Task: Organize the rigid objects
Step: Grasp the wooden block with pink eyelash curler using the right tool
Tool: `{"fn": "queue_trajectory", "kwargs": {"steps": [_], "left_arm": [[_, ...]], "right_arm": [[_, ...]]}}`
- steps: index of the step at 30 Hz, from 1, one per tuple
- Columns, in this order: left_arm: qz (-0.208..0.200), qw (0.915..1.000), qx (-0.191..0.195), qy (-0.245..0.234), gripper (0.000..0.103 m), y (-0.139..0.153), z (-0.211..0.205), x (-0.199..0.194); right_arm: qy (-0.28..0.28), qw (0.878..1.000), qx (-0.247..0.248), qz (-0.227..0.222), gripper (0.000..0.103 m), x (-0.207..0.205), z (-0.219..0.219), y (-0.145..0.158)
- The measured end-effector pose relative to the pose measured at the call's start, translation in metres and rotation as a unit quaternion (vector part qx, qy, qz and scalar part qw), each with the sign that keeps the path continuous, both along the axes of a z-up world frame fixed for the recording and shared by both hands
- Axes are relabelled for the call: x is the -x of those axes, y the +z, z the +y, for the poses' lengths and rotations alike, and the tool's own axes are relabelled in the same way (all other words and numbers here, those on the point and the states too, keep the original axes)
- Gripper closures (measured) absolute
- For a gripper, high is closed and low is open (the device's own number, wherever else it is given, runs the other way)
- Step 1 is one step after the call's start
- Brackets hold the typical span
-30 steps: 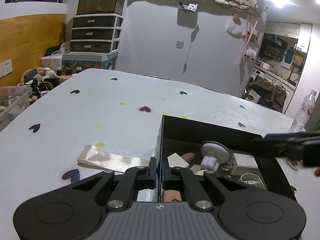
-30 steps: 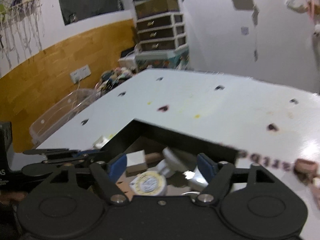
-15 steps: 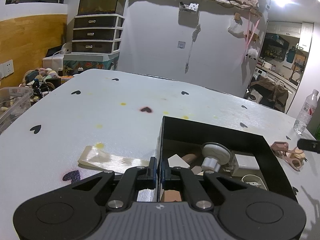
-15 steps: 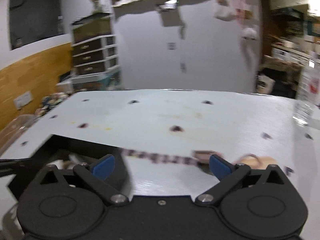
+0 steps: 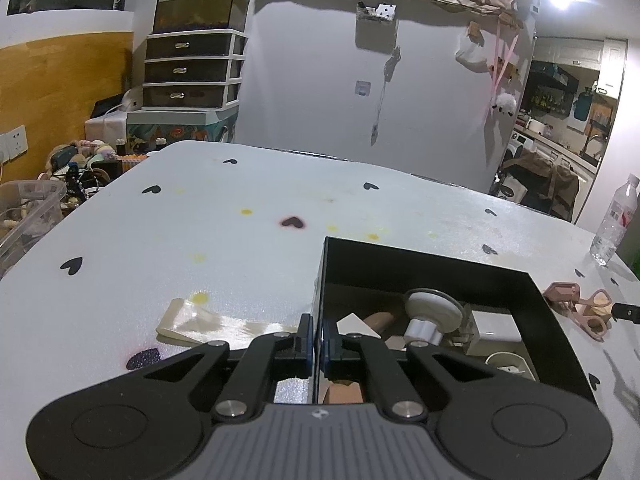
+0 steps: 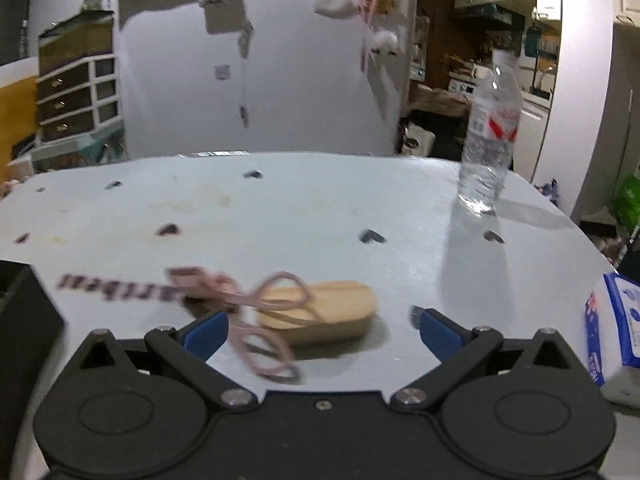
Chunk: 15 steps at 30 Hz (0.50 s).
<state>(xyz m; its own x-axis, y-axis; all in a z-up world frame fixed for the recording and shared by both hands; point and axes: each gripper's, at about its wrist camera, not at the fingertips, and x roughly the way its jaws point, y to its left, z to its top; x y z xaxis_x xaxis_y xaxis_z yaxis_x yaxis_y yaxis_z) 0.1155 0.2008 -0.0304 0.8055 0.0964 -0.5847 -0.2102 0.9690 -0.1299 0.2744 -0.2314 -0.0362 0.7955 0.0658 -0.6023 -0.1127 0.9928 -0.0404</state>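
The left gripper (image 5: 316, 338) clamps the near wall of a black box (image 5: 424, 266) of odds and ends on the white table (image 5: 240, 248). The right gripper (image 6: 320, 326), jaws spread wide and empty, hovers just before a pink-strapped sandal (image 6: 320, 310) lying right of the box.

On the table (image 6: 320, 208) my sandal (image 6: 320, 308) lies right of the box (image 5: 440, 276), the bottle (image 6: 488, 136) standing behind it.
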Motion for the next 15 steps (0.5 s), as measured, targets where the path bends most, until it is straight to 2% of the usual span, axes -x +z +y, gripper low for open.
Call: {"fn": "queue_trajectory", "kwargs": {"steps": [5, 9, 15], "left_arm": [[0.004, 1.0000, -0.003, 0.002, 0.099, 0.001, -0.001, -0.001], [0.009, 0.9999, -0.009, 0.000, 0.099, 0.001, -0.003, -0.004], [0.012, 0.9999, -0.010, 0.000, 0.099, 0.002, -0.003, -0.005]], "right_arm": [[0.007, 1.000, -0.004, 0.014, 0.000, -0.022, -0.014, -0.012], [0.036, 0.999, -0.016, 0.025, 0.000, -0.034, -0.010, -0.015], [0.064, 0.997, -0.002, 0.041, 0.000, -0.048, 0.003, -0.020]]}}
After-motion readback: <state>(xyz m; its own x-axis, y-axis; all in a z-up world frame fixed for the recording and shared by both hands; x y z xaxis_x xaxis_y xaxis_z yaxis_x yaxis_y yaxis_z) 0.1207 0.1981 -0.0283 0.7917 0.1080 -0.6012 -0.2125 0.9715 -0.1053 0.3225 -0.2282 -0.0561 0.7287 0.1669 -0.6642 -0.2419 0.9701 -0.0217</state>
